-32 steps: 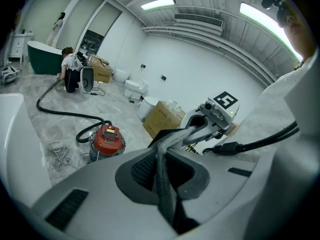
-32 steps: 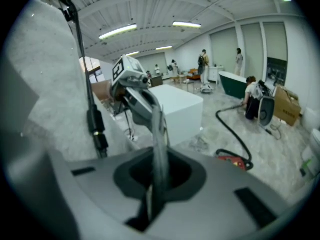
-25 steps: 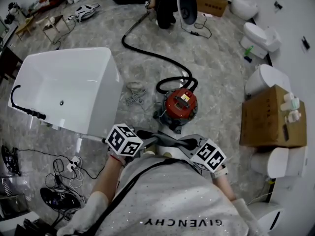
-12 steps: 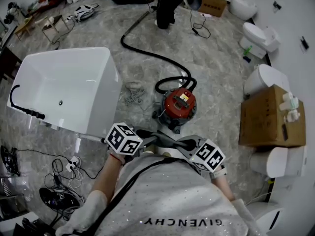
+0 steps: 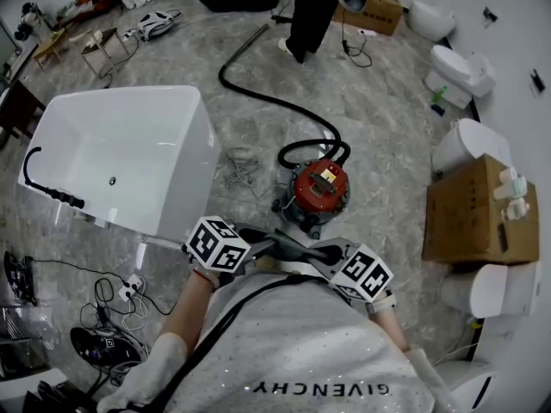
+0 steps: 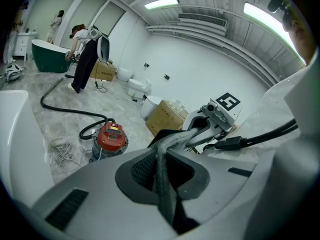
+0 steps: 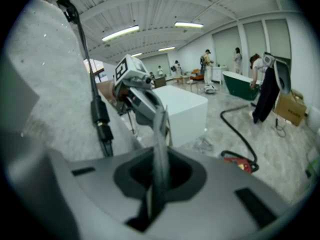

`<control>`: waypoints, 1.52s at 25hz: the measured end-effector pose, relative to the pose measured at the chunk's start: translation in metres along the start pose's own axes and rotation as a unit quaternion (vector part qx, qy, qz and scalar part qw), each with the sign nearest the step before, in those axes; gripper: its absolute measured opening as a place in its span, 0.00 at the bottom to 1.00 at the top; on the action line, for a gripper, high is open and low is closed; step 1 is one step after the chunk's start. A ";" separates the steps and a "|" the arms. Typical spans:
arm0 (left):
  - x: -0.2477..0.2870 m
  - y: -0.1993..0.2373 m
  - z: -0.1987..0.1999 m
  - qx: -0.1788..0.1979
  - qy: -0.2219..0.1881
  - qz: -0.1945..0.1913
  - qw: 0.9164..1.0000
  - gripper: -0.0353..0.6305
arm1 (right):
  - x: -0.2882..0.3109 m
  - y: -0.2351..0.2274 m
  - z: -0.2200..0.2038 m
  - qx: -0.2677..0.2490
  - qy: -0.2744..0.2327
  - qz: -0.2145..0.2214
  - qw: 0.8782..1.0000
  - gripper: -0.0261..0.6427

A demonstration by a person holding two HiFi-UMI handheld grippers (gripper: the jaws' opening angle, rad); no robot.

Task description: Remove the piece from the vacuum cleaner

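The vacuum cleaner (image 5: 320, 189) is a red round-topped canister standing on the marble floor, in front of me and a little right. Its black hose (image 5: 258, 93) loops behind it and runs off across the floor. It also shows small in the left gripper view, where the vacuum cleaner (image 6: 111, 137) is low and left, and partly in the right gripper view as the vacuum cleaner (image 7: 239, 163). Both grippers are held close to my chest, well short of it. My left gripper (image 5: 269, 246) and right gripper (image 5: 317, 253) point at each other, tips nearly meeting. Both are shut with nothing between the jaws.
A white bathtub (image 5: 120, 157) stands to the left of the vacuum. A cardboard box (image 5: 478, 209) and white toilets (image 5: 465, 140) line the right wall. Loose cables (image 5: 112, 299) lie at lower left, a wire tangle (image 5: 241, 169) beside the tub. A person (image 5: 314, 7) stands at the hose's far end.
The person at the far end has straightened up and stepped right. The head view has tipped slightly, so the vacuum sits a little lower. Both grippers have stayed put.
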State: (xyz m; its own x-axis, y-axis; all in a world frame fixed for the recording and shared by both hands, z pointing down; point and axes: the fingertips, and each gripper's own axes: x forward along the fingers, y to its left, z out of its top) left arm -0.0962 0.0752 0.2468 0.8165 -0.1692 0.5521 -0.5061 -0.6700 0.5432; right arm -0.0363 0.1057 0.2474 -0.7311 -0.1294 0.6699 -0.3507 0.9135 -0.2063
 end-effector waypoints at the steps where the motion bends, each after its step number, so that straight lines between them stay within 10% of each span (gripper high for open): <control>1: 0.000 0.001 0.000 0.000 0.001 0.001 1.000 0.10 | 0.001 0.000 0.000 0.000 0.000 0.000 1.000 0.08; 38: 0.019 0.032 0.024 0.005 0.027 -0.019 0.999 0.10 | 0.008 -0.045 0.005 0.040 0.009 -0.026 0.999 0.08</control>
State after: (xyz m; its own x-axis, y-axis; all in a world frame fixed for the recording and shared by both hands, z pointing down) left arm -0.0902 0.0328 0.2593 0.8182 -0.1040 0.5654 -0.4721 -0.6828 0.5576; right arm -0.0295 0.0615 0.2587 -0.7002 -0.1676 0.6939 -0.4332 0.8724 -0.2264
